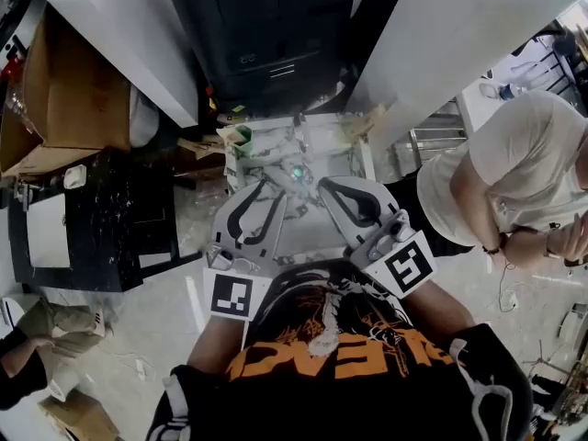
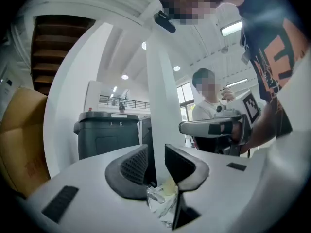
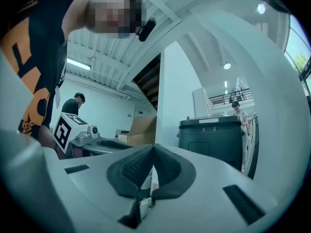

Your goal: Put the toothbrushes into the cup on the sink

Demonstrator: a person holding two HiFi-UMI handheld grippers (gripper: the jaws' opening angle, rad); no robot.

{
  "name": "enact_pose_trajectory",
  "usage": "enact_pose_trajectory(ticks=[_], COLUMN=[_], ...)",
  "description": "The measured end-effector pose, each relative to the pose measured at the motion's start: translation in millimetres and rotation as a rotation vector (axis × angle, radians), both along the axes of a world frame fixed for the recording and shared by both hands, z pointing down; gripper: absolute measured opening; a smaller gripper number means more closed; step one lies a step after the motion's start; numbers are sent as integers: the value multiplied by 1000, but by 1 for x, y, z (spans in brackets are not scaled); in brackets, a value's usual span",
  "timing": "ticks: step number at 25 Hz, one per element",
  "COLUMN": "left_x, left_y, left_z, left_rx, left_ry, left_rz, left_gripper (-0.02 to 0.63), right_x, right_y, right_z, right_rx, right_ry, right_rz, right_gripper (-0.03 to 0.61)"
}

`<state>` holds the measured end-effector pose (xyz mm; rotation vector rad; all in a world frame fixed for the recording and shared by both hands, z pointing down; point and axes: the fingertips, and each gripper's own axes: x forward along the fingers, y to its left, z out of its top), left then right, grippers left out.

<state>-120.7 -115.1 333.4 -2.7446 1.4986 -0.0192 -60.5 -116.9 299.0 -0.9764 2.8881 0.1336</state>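
Note:
Both grippers are raised in front of my chest and point toward the white marbled sink top point(image 1: 323, 141). The left gripper point(image 1: 273, 192) point(image 2: 156, 161) has a narrow gap between its ribbed pads, and only a white pillar shows through that gap. On the right gripper point(image 1: 327, 187) point(image 3: 153, 160) the pads meet, with nothing between them. A green-and-white container point(image 1: 241, 142) stands at the sink top's left end. A small teal item point(image 1: 296, 170) lies near the middle, just beyond the fingertips. It is too small to tell whether this is a toothbrush, and I cannot make out a cup.
A dark bin point(image 1: 276, 26) point(image 2: 107, 135) point(image 3: 214, 135) stands behind the sink between two white pillars. Left of it are a cardboard box point(image 1: 64, 90) and a black counter point(image 1: 101, 219). A person in a white shirt point(image 1: 514, 168) stands close on the right.

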Motion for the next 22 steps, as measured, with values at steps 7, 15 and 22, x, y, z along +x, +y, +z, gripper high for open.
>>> enact_pose_trajectory(ticks=[7,15,22], left_x=[26,55,63], left_y=[17,12,6], left_z=[-15,-14,-21], left_rx=[-10,-11,11], left_ry=[-12,-9,-29], left_rz=[59,57,36], left_gripper=[66,51,23], right_x=[21,38,44], right_y=[9,5,0], right_z=[-2,1,1], right_rx=[-1,-16,-11], right_ry=[-5,-15,-8], right_rz=[13,-1,-28], right_gripper=[14,14,14])
